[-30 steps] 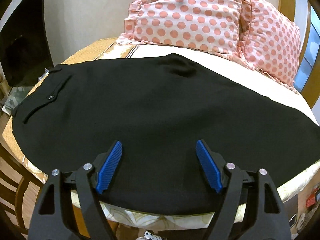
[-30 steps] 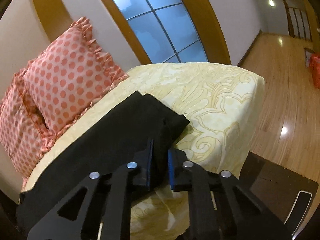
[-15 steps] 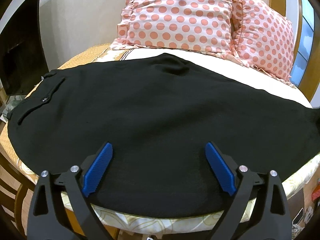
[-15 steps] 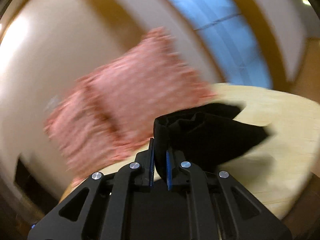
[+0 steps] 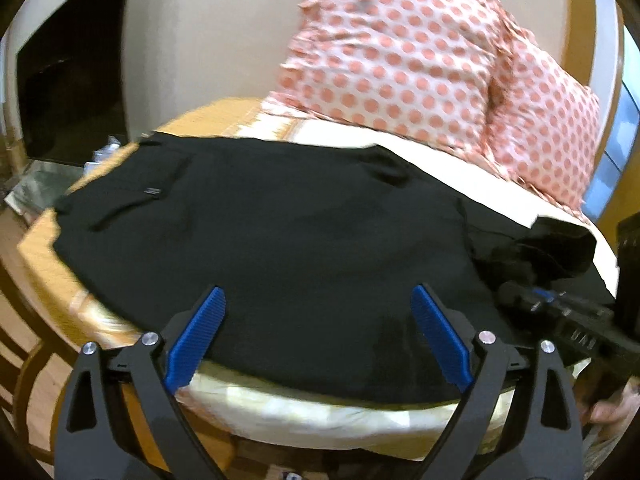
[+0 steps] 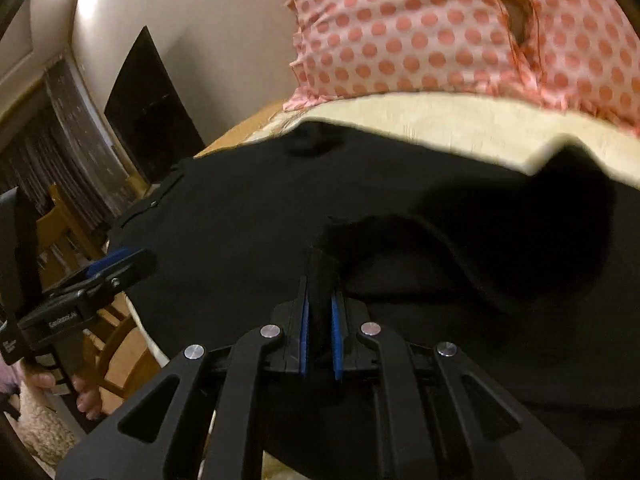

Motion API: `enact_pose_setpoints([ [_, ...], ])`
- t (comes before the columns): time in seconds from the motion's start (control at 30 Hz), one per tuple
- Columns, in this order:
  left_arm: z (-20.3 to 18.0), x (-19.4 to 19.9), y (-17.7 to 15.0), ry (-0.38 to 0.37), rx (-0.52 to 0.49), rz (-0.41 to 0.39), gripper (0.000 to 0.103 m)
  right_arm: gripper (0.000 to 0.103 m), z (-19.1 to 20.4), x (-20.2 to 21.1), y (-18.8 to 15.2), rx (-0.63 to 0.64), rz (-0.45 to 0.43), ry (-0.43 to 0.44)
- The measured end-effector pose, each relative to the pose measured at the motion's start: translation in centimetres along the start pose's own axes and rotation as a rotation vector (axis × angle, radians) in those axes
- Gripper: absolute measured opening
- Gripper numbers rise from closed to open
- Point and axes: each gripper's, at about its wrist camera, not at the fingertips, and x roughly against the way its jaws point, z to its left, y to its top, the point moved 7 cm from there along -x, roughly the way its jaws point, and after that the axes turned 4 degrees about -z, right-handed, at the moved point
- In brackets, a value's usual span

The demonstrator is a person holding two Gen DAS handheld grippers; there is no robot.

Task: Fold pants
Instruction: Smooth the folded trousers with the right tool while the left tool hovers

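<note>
Pants (image 5: 280, 240) flat on bed (image 5: 320, 412); pillows (image 5: 400, 52) behind; cuff end folded over at right.

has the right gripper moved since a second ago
Yes. The right gripper, shut on the pants leg end, has swung from the window-side end of the bed toward the waistband, past the pillows.

The black pants (image 6: 400, 220) run off the right and lower edges of the right wrist view, so their full extent beyond the polka-dot pillows (image 6: 440, 32) cannot be told. The fold pinched in the right gripper (image 6: 320, 312) is so dark that its layers cannot be separated. In the left wrist view the right gripper is blurred and cut by the right edge, and the small clutter (image 5: 104, 152) left of the pants' waistband is too blurred to identify.
</note>
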Motion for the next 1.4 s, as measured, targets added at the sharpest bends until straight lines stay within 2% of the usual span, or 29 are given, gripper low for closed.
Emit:
enact_pose_setpoints([
  [0.07, 1.0, 0.4, 0.4, 0.023, 0.009, -0.017, 0.094, 0.009, 0.2, 0.9, 1.9, -0.007, -0.064, -0.001],
  [0.13, 2.0, 0.7, 0.8, 0.039, 0.03, -0.034, 0.094, 0.009, 1.2, 2.4, 3.9, -0.014, -0.174, 0.001],
  [0.2, 2.7, 0.7, 1.0, 0.043, 0.059, -0.042, 0.094, 0.009, 2.4, 2.7, 4.8, -0.018, -0.226, 0.026],
  [0.23, 2.9, 0.6, 1.0, 0.043, 0.071, -0.04, 0.094, 0.009, 3.3, 2.0, 4.4, 0.011, -0.205, 0.031],
  [0.3, 3.3, 0.4, 0.7, 0.041, 0.082, -0.03, 0.094, 0.01, 5.3, -1.2, 2.7, 0.155, -0.067, -0.011],
  [0.37, 3.4, 0.2, 0.4, 0.043, 0.079, -0.02, 0.094, 0.011, 5.6, -3.2, -0.5, 0.219, 0.078, -0.044],
  [0.4, 3.4, 0.2, 0.3, 0.043, 0.073, -0.018, 0.094, 0.019, 5.5, -3.1, -1.7, 0.213, 0.096, -0.025],
  [0.43, 3.4, 0.2, 0.2, 0.041, 0.068, -0.019, 0.094, 0.042, 5.7, -2.3, -2.0, 0.224, 0.085, 0.002],
  [0.5, 3.4, 0.3, 0.1, 0.041, 0.057, -0.026, 0.094, 0.071, 6.0, -1.1, -2.5, 0.214, 0.135, 0.074],
  [0.53, 3.5, 0.3, 0.2, 0.043, 0.053, -0.03, 0.094, 0.072, 6.0, -0.3, -2.5, 0.194, 0.142, 0.119],
  [0.6, 3.6, 0.2, 0.4, 0.043, 0.056, -0.035, 0.094, 0.068, 5.5, 2.2, -1.5, 0.127, 0.117, 0.206],
  [0.67, 3.9, 0.2, 0.4, 0.034, 0.069, -0.04, 0.094, 0.06, 3.5, 4.3, 0.2, 0.049, 0.057, 0.186],
  [0.77, 4.1, 0.1, 0.4, 0.025, 0.078, -0.044, 0.094, 0.058, -2.7, 6.7, 2.8, -0.086, -0.052, -0.021],
  [0.8, 4.1, 0.1, 0.4, 0.025, 0.077, -0.043, 0.094, 0.057, -5.1, 6.7, 3.0, -0.13, -0.037, -0.099],
  [0.9, 4.2, 0.0, 0.4, 0.028, 0.068, -0.04, 0.094, 0.055, -8.1, 5.5, 1.3, -0.225, 0.093, -0.142],
  [0.97, 4.2, 0.0, 0.3, 0.027, 0.069, -0.038, 0.094, 0.039, -8.6, 4.0, 0.5, -0.244, 0.165, -0.128],
  [1.0, 4.3, 0.0, 0.2, 0.026, 0.071, -0.038, 0.094, 0.019, -8.0, 3.0, 0.2, -0.254, 0.202, -0.076],
  [1.03, 4.2, 0.0, 0.3, 0.029, 0.069, -0.039, 0.094, 0.015, -7.6, 2.3, 0.6, -0.258, 0.219, -0.036],
  [1.1, 4.3, 0.0, 0.4, 0.031, 0.071, -0.039, 0.094, 0.014, -6.1, 1.0, 2.1, -0.231, 0.21, 0.008],
  [1.17, 4.3, 0.1, 0.4, 0.036, 0.075, -0.041, 0.094, 0.014, -3.7, 0.0, 5.4, -0.182, 0.112, 0.08],
  [1.2, 4.3, 0.1, 0.5, 0.038, 0.077, -0.041, 0.094, 0.018, -2.8, -0.3, 6.7, -0.162, 0.065, 0.106],
  [1.23, 4.4, 0.2, 0.5, 0.039, 0.077, -0.04, 0.094, 0.041, -2.1, -0.6, 7.9, -0.145, 0.03, 0.117],
  [1.27, 4.5, 0.2, 0.5, 0.041, 0.077, -0.038, 0.094, 0.063, -1.5, -1.0, 8.4, -0.14, 0.037, 0.125],
  [1.3, 4.5, 0.4, 0.5, 0.043, 0.075, -0.039, 0.094, 0.095, -0.7, -1.2, 8.8, -0.151, 0.041, 0.155],
  [1.37, 4.8, 0.8, 0.3, 0.057, 0.062, -0.046, 0.094, 0.095, 0.4, 0.0, 8.6, -0.114, -0.016, 0.214],
  [1.4, 4.9, 0.8, 0.4, 0.062, 0.058, -0.049, 0.094, 0.094, 1.1, 0.6, 7.8, -0.042, -0.038, 0.198],
])
